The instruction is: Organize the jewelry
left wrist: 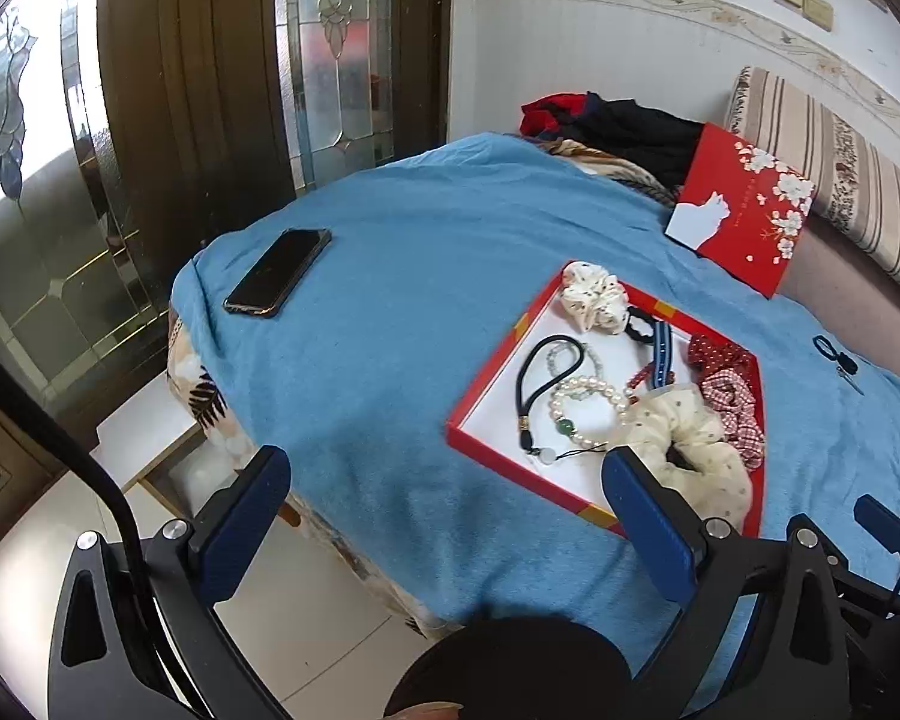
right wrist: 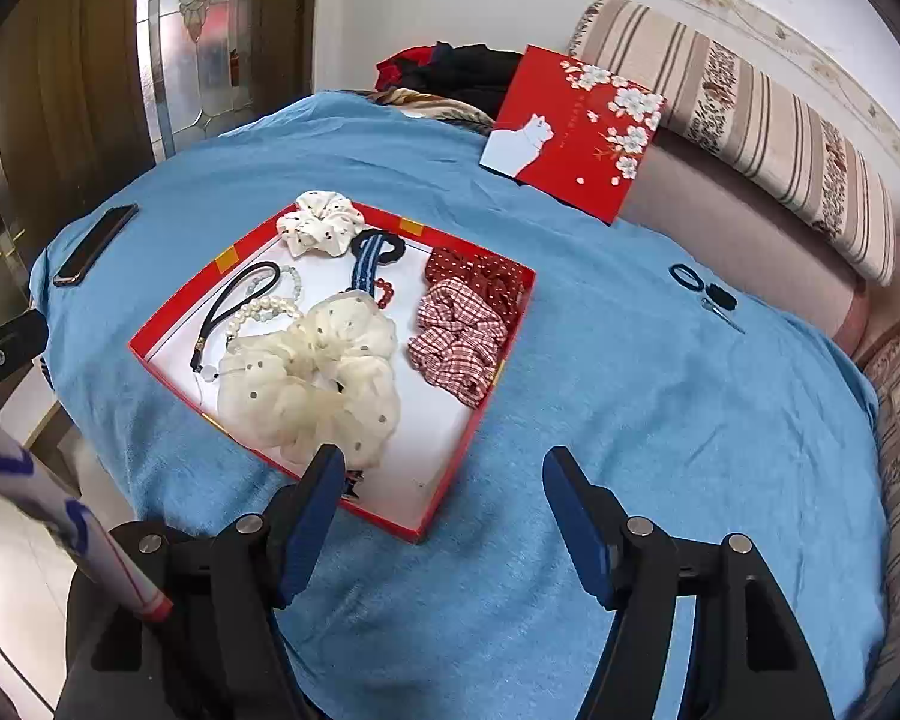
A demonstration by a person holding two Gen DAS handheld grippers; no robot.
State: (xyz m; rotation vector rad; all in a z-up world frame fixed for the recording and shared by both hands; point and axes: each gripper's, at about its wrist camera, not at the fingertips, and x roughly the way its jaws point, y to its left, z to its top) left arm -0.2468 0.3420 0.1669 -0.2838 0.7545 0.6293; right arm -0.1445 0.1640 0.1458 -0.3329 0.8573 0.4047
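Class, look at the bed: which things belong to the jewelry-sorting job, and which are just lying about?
Part of the job:
- red tray
- pearl bracelet
- black cord strap
- cream scrunchie
- checked scrunchie
- black hair ties outside the tray

Just lying about:
- phone
- red box lid
- heap of clothes
- striped cushion

Bystanders on and around the blue blanket

A black phone [left wrist: 278,272] was laid far left on the blue blanket [left wrist: 390,360]; dark clothes [left wrist: 624,126] were heaped at the far edge, and a striped cushion [right wrist: 750,120] was propped along the right wall.
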